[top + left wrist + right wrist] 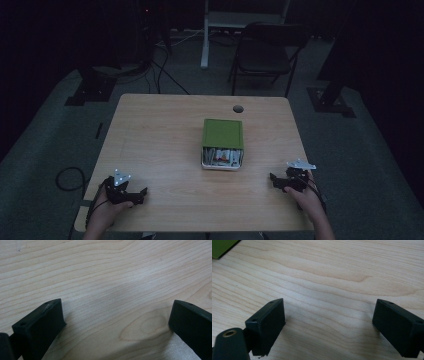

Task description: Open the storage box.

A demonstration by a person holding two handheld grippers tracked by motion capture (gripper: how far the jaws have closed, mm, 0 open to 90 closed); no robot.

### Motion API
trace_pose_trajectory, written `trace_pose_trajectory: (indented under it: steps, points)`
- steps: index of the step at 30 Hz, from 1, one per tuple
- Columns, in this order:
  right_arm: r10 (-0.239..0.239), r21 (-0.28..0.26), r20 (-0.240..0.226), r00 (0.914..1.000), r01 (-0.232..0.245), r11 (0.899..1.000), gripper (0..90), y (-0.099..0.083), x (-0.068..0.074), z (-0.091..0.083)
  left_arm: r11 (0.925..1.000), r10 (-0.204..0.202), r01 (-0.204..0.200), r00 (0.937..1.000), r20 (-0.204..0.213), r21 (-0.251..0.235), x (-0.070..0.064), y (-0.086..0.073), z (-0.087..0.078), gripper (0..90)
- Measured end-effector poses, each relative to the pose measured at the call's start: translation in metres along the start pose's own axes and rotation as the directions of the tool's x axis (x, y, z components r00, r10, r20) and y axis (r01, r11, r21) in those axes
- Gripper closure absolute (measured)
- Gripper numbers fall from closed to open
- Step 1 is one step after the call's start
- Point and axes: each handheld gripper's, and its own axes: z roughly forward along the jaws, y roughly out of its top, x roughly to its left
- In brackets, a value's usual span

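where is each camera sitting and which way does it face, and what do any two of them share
High view: above the person's side, looking forward and down on the table, green box, both hands with left tool and right tool.
Left gripper view: rides the left tool, looking at bare wood between open jaws.
Right gripper view: rides the right tool, jaws open; shares the green box with the high view.

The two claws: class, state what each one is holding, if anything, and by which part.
Nothing is held. The left claw and the right claw both stand open over bare table, apart from the green box.
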Motion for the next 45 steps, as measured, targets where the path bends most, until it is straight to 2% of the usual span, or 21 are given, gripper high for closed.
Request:
trace_pose_trajectory:
  steps: [8,11,14,25,26,30,32,35,40,42,45]
  points:
    - [0.000,0.000,-0.002,1.0000,0.000,1.000,10.5,0.000,0.000,0.000,1.0000,0.007,-0.007,1.0000,-0.003,-0.003,-0.001,0.000,0.000,0.2]
    - [-0.006,0.000,-0.007,1.0000,0.006,1.000,10.5,0.000,-0.001,0.000,0.9987,0.047,-0.047,0.9988,-0.014,-0.018,-0.003,0.000,-0.001,1.0]
    - [-0.007,0.000,-0.007,0.9999,0.007,1.000,10.5,0.000,-0.001,0.000,0.9972,0.068,-0.068,0.9974,-0.026,-0.030,-0.005,-0.001,-0.002,1.6]
    - [-0.008,0.000,-0.007,0.9999,0.008,1.000,10.5,0.000,-0.001,0.000,0.9917,0.117,-0.118,0.9928,-0.026,-0.052,-0.009,-0.002,-0.004,6.5]
    - [-0.007,0.000,-0.007,1.0000,0.007,1.000,10.5,0.000,-0.001,0.000,0.9893,0.135,-0.137,0.9903,-0.032,-0.051,-0.011,-0.001,-0.004,6.5]
    - [-0.008,0.000,-0.007,0.9999,0.008,1.000,10.5,0.000,-0.001,0.000,0.9867,0.153,-0.154,0.9877,-0.032,-0.050,-0.015,0.001,-0.003,7.0]
    - [-0.007,0.000,-0.007,1.0000,0.007,1.000,10.5,0.000,-0.001,0.000,0.9816,0.180,-0.181,0.9832,-0.034,-0.059,-0.020,0.004,-0.002,7.5]
    - [-0.008,0.000,-0.007,0.9999,0.008,1.000,10.5,0.000,-0.001,0.000,0.9805,0.185,-0.187,0.9821,-0.034,-0.060,-0.022,0.006,-0.001,7.6]
    - [-0.007,0.000,-0.007,0.9999,0.007,1.000,10.5,0.000,-0.001,0.000,0.9737,0.213,-0.215,0.9761,-0.044,-0.074,-0.030,0.011,0.003,9.1]
    - [-0.008,0.000,-0.007,0.9999,0.008,1.000,10.5,0.000,-0.001,0.000,0.9683,0.232,-0.236,0.9711,-0.056,-0.081,-0.035,0.014,0.004,9.2]
    - [-0.008,0.000,-0.007,0.9999,0.008,1.000,10.5,0.000,-0.001,0.000,0.9652,0.239,-0.243,0.9698,-0.048,-0.097,-0.038,0.017,0.005,9.2]
